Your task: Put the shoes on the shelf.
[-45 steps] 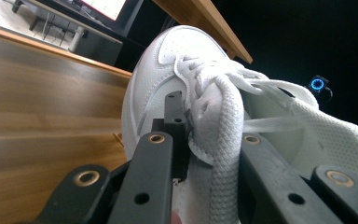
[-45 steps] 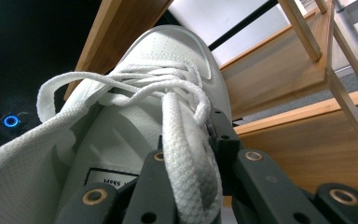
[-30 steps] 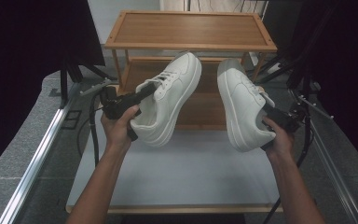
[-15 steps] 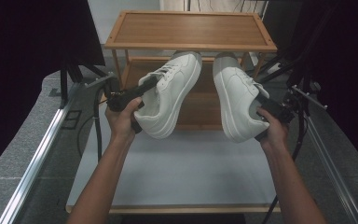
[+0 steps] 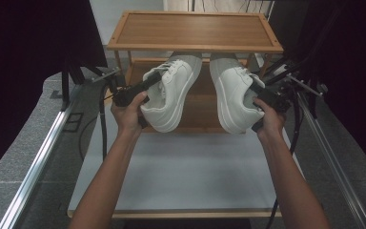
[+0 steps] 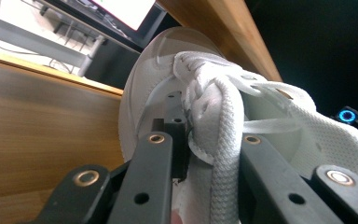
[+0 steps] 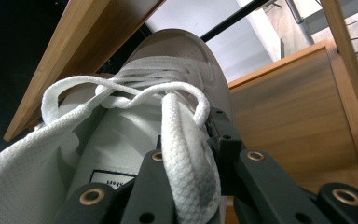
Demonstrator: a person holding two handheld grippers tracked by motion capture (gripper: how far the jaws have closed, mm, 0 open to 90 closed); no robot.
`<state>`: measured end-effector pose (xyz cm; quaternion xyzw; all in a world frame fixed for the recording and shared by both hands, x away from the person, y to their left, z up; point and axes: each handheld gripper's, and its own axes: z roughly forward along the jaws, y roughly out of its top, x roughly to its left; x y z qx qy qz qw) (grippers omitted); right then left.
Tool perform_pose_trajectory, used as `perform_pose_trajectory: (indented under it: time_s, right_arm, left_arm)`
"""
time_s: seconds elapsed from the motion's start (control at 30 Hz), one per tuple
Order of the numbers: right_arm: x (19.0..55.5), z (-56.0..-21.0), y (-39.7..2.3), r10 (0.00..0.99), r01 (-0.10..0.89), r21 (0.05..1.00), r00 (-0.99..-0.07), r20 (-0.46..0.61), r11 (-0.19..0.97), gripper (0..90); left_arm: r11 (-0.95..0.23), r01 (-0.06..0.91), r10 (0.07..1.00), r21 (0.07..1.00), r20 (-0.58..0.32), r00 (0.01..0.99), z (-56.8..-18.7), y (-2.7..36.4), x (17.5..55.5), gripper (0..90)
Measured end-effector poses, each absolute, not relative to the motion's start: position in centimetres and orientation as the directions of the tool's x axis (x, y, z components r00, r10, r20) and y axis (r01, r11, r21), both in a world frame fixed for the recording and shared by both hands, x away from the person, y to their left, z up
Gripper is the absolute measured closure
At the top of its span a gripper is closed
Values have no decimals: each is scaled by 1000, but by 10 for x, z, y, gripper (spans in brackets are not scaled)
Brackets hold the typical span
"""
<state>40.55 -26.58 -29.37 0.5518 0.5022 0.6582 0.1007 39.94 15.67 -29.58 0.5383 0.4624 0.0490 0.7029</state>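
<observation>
Two white lace-up sneakers hang in the air in front of a two-level wooden rack (image 5: 195, 29). My left gripper (image 5: 148, 82) is shut on the collar of the left sneaker (image 5: 174, 95). My right gripper (image 5: 259, 94) is shut on the collar of the right sneaker (image 5: 228, 90). Both toes point away and reach under the top board, above the lower shelf (image 5: 198, 114). In the left gripper view the gripper (image 6: 205, 137) pinches the laced side of the left sneaker (image 6: 163, 60). In the right gripper view the gripper (image 7: 191, 149) clamps the right sneaker (image 7: 177, 51) under its lace.
A white table (image 5: 186, 171) lies below my forearms, and the rack stands at its far end. Metal rails (image 5: 38, 162) run along both sides, with cables beside them. A monitor (image 6: 126, 9) stands beyond the rack.
Both hands have carried the sneakers forward toward the rack, and the toes have slipped under the top board. The two sneakers have come closer together.
</observation>
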Motion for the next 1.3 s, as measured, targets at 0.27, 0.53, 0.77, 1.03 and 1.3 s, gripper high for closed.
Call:
perform_pose_trajectory:
  time_s: [0.27,0.53,0.77,1.03,1.3]
  right_arm:
    - [418,-289,-258,702,422,771,-345,623,-477,819]
    - [434,-287,-244,723,427,777,-325,609,-462,819]
    - [447,-287,-235,739,424,780,-304,602,-461,819]
    - [460,-290,-228,761,412,787,-273,588,-460,815]
    - [470,-299,-221,777,419,782,-232,585,-463,787]
  left_arm:
    - [420,434,571,797,-604,556,-295,154,410,814]
    - [433,437,602,788,-614,511,-297,147,425,814]
    - [423,435,644,795,-602,472,-296,137,439,812]
    - [434,440,657,787,-610,443,-301,130,450,810]
    - [444,459,673,770,-625,397,-309,119,457,789]
